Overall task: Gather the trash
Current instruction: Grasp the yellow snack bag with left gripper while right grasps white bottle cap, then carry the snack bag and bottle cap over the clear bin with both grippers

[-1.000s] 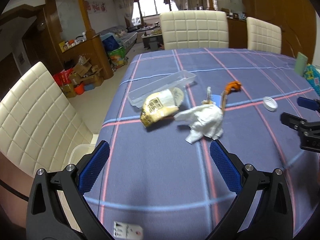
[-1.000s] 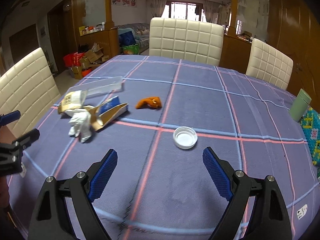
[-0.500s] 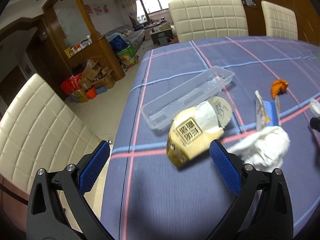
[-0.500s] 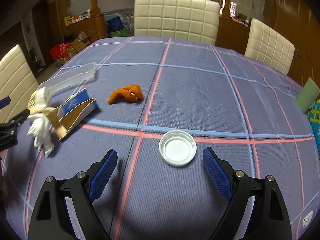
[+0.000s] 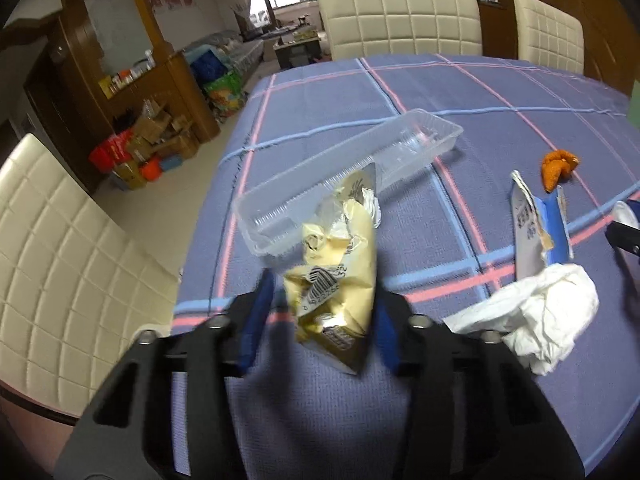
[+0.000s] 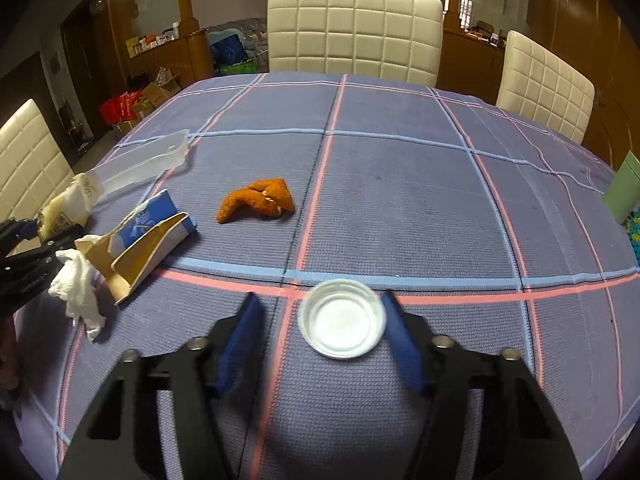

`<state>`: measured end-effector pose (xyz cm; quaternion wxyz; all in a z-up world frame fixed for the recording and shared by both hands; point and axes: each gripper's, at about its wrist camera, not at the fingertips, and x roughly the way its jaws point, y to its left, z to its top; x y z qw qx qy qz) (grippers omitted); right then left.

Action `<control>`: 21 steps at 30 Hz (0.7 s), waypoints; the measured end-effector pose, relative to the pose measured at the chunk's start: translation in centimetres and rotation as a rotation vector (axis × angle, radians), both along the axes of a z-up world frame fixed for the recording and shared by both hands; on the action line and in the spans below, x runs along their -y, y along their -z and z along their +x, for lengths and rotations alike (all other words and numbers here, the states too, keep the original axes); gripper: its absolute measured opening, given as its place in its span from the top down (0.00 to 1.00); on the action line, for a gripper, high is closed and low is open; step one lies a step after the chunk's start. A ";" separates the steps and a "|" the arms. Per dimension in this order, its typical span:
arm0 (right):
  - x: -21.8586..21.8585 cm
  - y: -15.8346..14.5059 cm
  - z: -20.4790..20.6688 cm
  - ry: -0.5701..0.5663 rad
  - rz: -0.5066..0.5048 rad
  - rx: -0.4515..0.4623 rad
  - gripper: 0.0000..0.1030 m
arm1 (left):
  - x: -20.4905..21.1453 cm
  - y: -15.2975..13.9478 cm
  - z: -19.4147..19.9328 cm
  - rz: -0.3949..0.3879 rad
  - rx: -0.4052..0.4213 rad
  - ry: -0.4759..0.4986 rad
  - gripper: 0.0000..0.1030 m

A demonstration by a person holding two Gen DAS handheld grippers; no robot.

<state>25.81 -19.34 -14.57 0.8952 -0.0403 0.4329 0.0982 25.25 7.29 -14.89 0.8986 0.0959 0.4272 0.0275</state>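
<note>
My left gripper has its blue pads pressed on both sides of a crumpled yellow snack wrapper, which sticks up between them. A crumpled white tissue lies to its right, a torn blue carton beyond that, and orange peel farther back. My right gripper is partly closed around a white plastic lid; the right pad touches the lid, the left pad stands apart from it. The carton, the tissue and the peel lie to its left.
A clear plastic tray lies behind the wrapper near the table's left edge. Cream chairs stand around the plaid-clothed table. A green cup stands at the far right edge.
My left gripper moved forward and closed on the yellow wrapper. My right gripper moved forward to the white lid and narrowed around it.
</note>
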 end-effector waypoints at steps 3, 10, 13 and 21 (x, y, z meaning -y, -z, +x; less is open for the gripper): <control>-0.4 -0.2 -0.5 -0.017 -0.001 0.007 0.62 | 0.0 -0.3 -0.7 -0.024 -0.005 0.009 0.67; -0.9 -1.1 -2.9 -0.060 0.012 0.037 0.62 | 0.7 -1.2 -4.0 -0.027 0.006 0.025 0.68; -1.2 -1.6 -4.0 -0.076 0.009 0.043 0.62 | 1.1 -1.7 -5.5 -0.025 0.013 0.031 0.68; -2.5 -2.8 -7.7 -0.134 -0.004 0.069 0.62 | 2.3 -3.2 -9.8 0.008 0.054 0.060 0.68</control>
